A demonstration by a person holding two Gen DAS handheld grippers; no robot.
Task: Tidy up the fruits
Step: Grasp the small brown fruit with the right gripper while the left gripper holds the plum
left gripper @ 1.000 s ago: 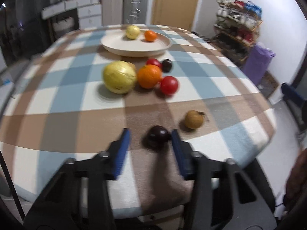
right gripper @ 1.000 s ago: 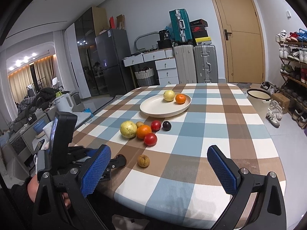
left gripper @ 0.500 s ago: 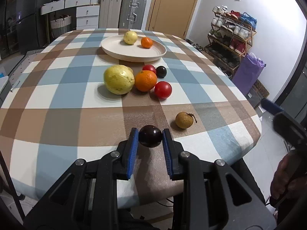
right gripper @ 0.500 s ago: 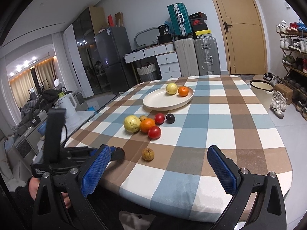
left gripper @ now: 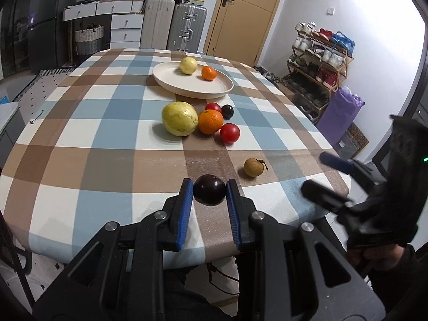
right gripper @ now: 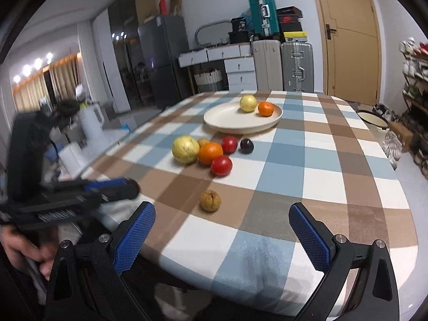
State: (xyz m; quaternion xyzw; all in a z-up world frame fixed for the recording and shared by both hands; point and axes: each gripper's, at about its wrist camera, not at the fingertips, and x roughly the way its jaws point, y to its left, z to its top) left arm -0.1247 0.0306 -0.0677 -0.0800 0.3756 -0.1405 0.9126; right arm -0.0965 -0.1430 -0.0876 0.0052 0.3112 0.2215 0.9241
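**Risks with the dark plum held off the surface**

Largest first. The checked surface ran away from me toward the cream plate, which stood well apart from my grip, already holding a pale yellow fruit and a small orange. Between lay a tight cluster: a big yellow fruit, an orange, two red tomatoes and a second dark plum. I judged that a low carry could clip this cluster and send round fruit rolling off the edge.

The left hand-held gripper pinched the dark plum between its blue pads, near the surface's front edge. The plum was round and smooth, gripped only at its sides; I judged a tilt or jolt could squirt it out.

The right hand-held gripper stood spread wide, empty, facing the small brown fruit. Both tools were near each other; a collision seemed possible.
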